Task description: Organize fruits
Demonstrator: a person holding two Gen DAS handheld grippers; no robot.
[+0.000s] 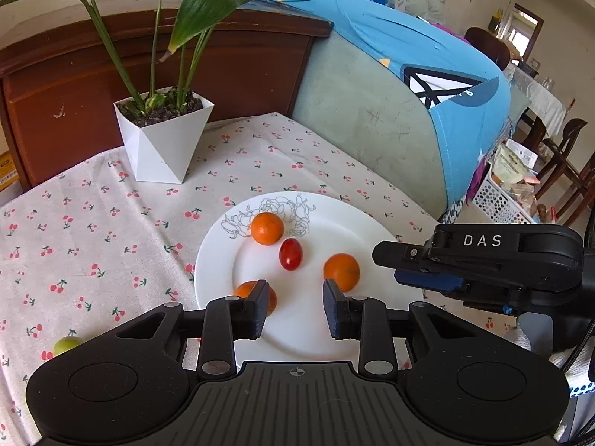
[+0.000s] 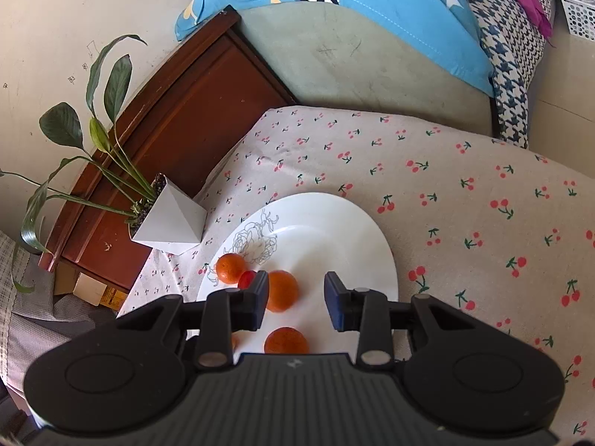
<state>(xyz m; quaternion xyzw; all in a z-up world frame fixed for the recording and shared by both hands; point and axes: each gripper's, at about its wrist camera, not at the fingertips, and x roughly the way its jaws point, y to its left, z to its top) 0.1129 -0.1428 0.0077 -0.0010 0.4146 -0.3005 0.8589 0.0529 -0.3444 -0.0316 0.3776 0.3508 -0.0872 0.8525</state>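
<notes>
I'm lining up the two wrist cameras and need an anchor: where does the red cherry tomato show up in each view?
Left wrist: the cherry tomato lies mid-plate, between three oranges, beyond the open left gripper.
Right wrist: the tomato peeks out at the plate's left, mostly hidden by the open right gripper, touching the far orange.
Shared landmark: the rose drawing on the white plate.

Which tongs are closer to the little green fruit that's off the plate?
Left. The left tongs hang open over the white plate, with the green fruit just off their left side on the cloth. The right tongs hover over the plate's far side.
</notes>
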